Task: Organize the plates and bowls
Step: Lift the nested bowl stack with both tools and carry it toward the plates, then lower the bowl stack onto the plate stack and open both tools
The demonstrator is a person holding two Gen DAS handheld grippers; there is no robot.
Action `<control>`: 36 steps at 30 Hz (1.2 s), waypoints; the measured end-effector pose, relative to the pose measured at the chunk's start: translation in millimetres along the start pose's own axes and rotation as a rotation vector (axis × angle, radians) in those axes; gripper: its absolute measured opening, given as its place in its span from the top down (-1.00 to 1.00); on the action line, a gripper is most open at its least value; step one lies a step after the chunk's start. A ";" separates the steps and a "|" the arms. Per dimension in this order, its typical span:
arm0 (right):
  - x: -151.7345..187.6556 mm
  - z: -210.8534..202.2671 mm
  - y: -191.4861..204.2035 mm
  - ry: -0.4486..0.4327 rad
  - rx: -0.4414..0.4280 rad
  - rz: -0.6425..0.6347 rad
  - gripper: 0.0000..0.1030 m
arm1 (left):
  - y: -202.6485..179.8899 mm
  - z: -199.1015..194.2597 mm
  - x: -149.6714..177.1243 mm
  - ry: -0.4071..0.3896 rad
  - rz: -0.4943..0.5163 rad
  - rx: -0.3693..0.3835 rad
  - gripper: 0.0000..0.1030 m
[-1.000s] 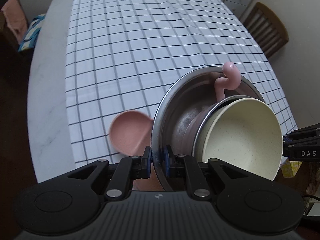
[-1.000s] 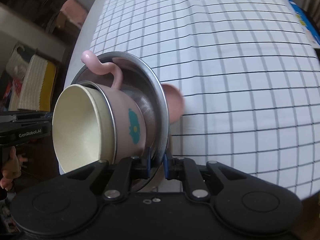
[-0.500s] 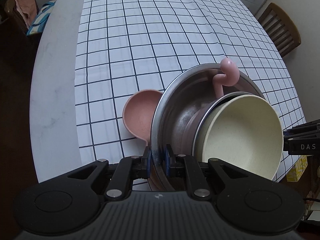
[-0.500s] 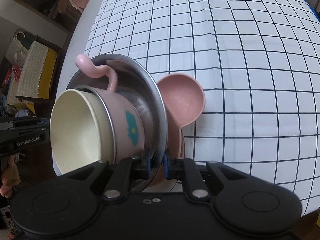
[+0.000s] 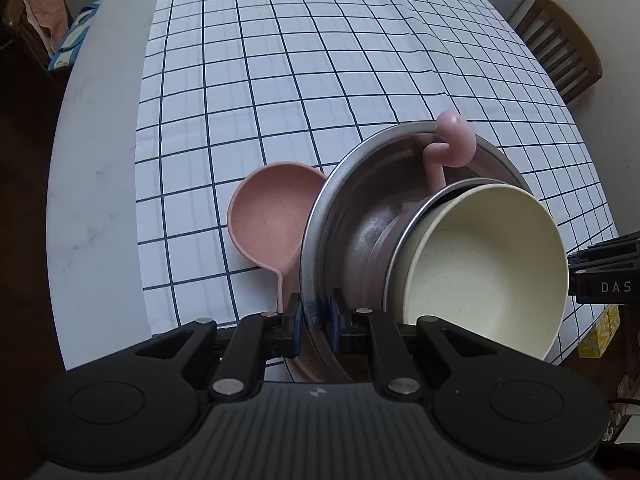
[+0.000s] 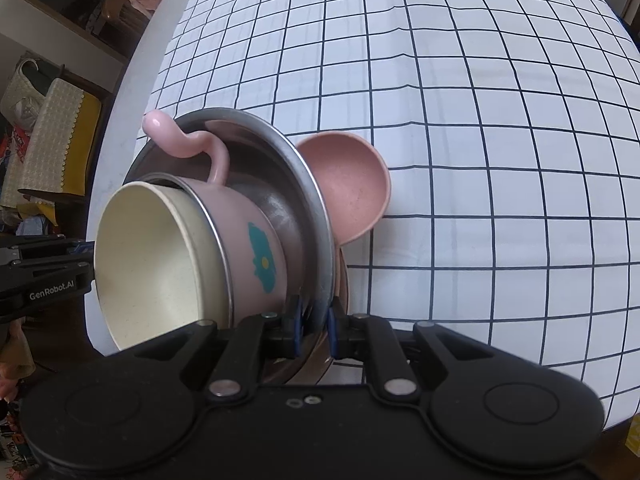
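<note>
My left gripper (image 5: 314, 320) is shut on the rim of a steel plate (image 5: 344, 200). My right gripper (image 6: 313, 330) is shut on the opposite rim of the same steel plate (image 6: 310, 196). The plate carries a pink cup (image 6: 256, 236) with a curled pink handle (image 5: 456, 140) and a cream bowl (image 5: 484, 264) nested in it, also seen in the right wrist view (image 6: 156, 268). Under the steel plate sits a pink dish with a round ear (image 5: 272, 216), which shows in the right wrist view too (image 6: 352, 184). The stack is low over the near part of the table.
The table has a white cloth with a dark grid (image 5: 280, 60) and a bare white edge (image 5: 96, 152) on the left. A wooden chair (image 5: 560, 48) stands at the right. A yellow box (image 5: 600, 332) lies below the table edge. A cushioned bench (image 6: 52, 140) stands off the table's side.
The stack has moved forward over the table and lower. More of the pink dish's ear now shows past the steel plate. Both grips are unchanged.
</note>
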State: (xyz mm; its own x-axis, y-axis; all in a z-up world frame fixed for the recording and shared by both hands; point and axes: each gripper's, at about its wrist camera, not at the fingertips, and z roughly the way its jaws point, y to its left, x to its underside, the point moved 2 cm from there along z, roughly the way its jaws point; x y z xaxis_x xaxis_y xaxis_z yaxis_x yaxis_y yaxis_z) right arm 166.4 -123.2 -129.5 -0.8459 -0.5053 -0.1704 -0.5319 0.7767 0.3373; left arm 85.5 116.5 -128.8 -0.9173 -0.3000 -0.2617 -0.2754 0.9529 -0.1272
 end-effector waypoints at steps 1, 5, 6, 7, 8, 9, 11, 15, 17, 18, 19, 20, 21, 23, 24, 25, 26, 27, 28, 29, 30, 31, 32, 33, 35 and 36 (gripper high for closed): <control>-0.2 -0.3 -0.1 -0.003 0.001 0.000 0.74 | 0.5 0.0 -0.1 0.000 -0.002 0.004 0.76; -0.4 -1.6 1.3 -0.013 0.007 -0.002 0.73 | 3.4 0.0 0.2 -0.008 -0.006 0.016 0.75; -0.1 -1.6 2.0 -0.016 0.010 -0.004 0.71 | 4.0 -0.2 0.7 -0.012 -0.007 0.020 0.75; 0.1 -2.2 2.3 -0.023 0.011 -0.003 0.67 | 3.9 -0.1 0.7 -0.014 -0.005 0.021 0.75; 0.1 -4.0 2.8 -0.036 0.015 0.000 0.63 | 3.2 -0.1 0.6 -0.018 -0.002 0.018 0.75; -0.4 -5.3 3.1 -0.046 0.022 0.002 0.56 | 2.1 -0.4 0.8 -0.026 0.004 0.013 0.75; -1.6 -7.6 3.4 -0.052 0.018 0.009 0.55 | 0.7 -0.3 0.8 -0.036 0.017 0.006 0.75; 0.1 -12.9 2.1 -0.078 0.033 0.024 0.44 | 3.5 1.0 0.9 -0.042 0.005 0.001 0.75; 3.0 -14.9 1.6 -0.091 0.040 0.027 0.42 | 3.0 0.1 1.3 -0.045 0.010 0.004 0.74; 4.9 -16.0 1.3 -0.097 0.041 0.027 0.40 | 2.3 -0.4 1.9 -0.047 0.014 0.004 0.74; 6.6 -17.6 1.5 -0.104 0.043 0.028 0.38 | 2.1 -0.9 2.8 -0.049 0.016 0.004 0.74; 8.0 -18.8 1.8 -0.112 0.043 0.028 0.36 | 2.1 -1.1 2.9 -0.049 0.018 0.006 0.74; 9.4 -20.1 2.4 -0.117 0.043 0.027 0.34 | 2.1 -1.7 4.2 -0.050 0.021 0.005 0.74; 12.0 -23.0 4.7 -0.131 0.045 0.026 0.30 | 2.5 -3.1 5.9 -0.056 0.025 0.005 0.72; 13.4 -24.4 5.6 -0.140 0.044 0.025 0.26 | 3.0 -3.7 6.6 -0.057 0.023 0.007 0.69; 14.9 -26.2 6.5 -0.148 0.044 0.026 0.24 | 3.6 -4.4 7.3 -0.060 0.022 0.010 0.67; 16.7 -27.9 7.5 -0.155 0.044 0.026 0.23 | 4.0 -5.8 8.7 -0.065 0.022 0.011 0.61; 18.2 -29.7 8.2 -0.162 0.045 0.025 0.23 | 4.4 -7.2 9.7 -0.072 0.025 0.009 0.55; 19.6 -31.3 9.3 -0.168 0.046 0.021 0.22 | 4.6 -9.1 11.2 -0.080 0.027 0.008 0.52; 21.2 -33.5 10.6 -0.175 0.047 0.015 0.21 | 5.0 -10.7 12.2 -0.085 0.029 0.010 0.47; 22.7 -35.2 12.2 -0.183 0.051 0.009 0.16 | 5.7 -12.6 13.5 -0.091 0.028 0.012 0.43; 24.6 -37.2 14.1 -0.192 0.057 0.002 0.11 | 6.4 -14.6 14.8 -0.097 0.026 0.013 0.43; 26.0 -39.0 15.6 -0.200 0.063 -0.005 0.09 | 6.9 -16.4 15.6 -0.102 0.027 0.015 0.42; 27.2 -41.1 16.9 -0.209 0.068 -0.007 0.06 | 7.1 -19.5 17.5 -0.114 0.031 0.013 0.42; 29.7 -44.9 19.3 -0.225 0.077 -0.013 0.00 | 6.6 -25.8 20.5 -0.140 0.044 0.000 0.41; 31.7 -47.4 20.4 -0.234 0.080 -0.019 -0.03 | 6.2 -29.8 23.1 -0.153 0.051 -0.003 0.41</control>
State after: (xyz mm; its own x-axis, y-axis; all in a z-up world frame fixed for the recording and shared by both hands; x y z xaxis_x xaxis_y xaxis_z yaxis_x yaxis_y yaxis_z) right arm 130.6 -141.1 -84.1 -0.8163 -0.4265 -0.3894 -0.5415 0.7998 0.2591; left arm 54.0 116.9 -107.1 -0.8756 -0.2547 -0.4105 -0.2311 0.9670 -0.1072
